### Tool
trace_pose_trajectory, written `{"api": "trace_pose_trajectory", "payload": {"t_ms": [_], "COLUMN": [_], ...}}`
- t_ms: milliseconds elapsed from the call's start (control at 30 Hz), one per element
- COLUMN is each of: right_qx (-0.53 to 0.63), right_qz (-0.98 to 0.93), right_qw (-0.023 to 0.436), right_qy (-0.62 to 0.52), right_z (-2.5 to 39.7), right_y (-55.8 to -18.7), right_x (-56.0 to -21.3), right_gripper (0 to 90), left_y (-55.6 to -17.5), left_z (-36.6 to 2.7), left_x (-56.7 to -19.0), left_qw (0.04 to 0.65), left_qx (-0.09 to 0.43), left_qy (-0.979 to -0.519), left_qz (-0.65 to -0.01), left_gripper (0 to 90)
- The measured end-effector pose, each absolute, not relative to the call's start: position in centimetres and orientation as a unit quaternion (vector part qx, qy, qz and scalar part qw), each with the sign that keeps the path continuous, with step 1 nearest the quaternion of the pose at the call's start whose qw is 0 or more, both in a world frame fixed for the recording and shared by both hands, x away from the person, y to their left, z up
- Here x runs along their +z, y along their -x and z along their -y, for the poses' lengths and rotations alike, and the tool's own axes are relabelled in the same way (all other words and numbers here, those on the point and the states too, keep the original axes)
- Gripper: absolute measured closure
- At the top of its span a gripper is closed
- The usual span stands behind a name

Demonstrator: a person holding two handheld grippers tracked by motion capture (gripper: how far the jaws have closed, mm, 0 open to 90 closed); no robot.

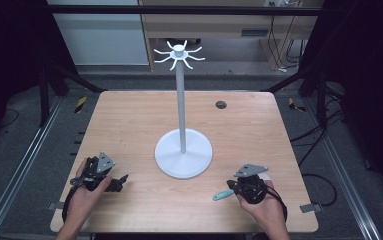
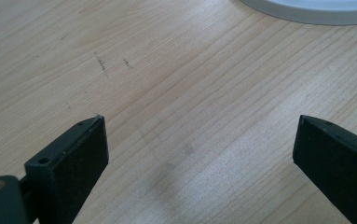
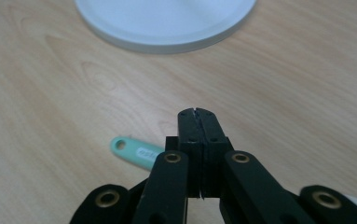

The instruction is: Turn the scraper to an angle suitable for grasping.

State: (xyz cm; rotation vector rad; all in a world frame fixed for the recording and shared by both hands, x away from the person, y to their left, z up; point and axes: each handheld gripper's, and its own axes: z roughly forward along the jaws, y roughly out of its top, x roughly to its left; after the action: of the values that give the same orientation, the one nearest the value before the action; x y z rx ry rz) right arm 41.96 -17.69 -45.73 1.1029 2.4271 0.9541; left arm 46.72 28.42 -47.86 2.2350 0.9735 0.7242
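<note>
A white stand rises from a round base (image 1: 169, 159), its thin pole topped by a ring of curved hooks (image 1: 179, 54). My left gripper (image 1: 121, 183) rests low over the table's near left, jaws wide open (image 2: 202, 120) with bare wood between them. At the near right, my right gripper (image 1: 233, 186) is shut (image 3: 197, 114), its jaws pressed together with nothing between them. A utensil with a teal handle (image 1: 223, 194) lies flat on the table beneath that gripper; its holed end (image 3: 136, 150) sticks out to the left. The rest of it is hidden.
The stand's base edge (image 2: 306, 9) lies just ahead of the left gripper, and it (image 3: 167, 23) is also ahead of the right one. A small dark round hole (image 1: 221, 104) marks the far right of the tabletop (image 1: 129, 125). A hand holds each gripper.
</note>
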Motion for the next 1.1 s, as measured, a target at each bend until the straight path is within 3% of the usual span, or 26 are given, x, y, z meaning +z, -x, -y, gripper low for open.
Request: {"api": "trace_pose_trajectory", "payload": {"t_ms": [667,1100], "right_qx": [0.291,0.275], "right_qz": [-0.899,-0.909], "right_qw": [0.093,0.084], "right_qy": [-0.313,-0.302], "right_z": [15.5,15.0], "right_y": [-41.3,-41.5], "right_x": [-47.4,-47.8], "right_gripper": [90.0,90.0], "left_y": [-46.7,-46.7], "left_z": [-28.3,-28.2], "left_x": [-47.9,-47.9], "left_qw": [0.292,0.293], "left_qx": [0.269,0.267], "left_qy": [-0.844,-0.844], "left_qz": [-0.36,-0.36], "left_gripper": [3.0,3.0]}}
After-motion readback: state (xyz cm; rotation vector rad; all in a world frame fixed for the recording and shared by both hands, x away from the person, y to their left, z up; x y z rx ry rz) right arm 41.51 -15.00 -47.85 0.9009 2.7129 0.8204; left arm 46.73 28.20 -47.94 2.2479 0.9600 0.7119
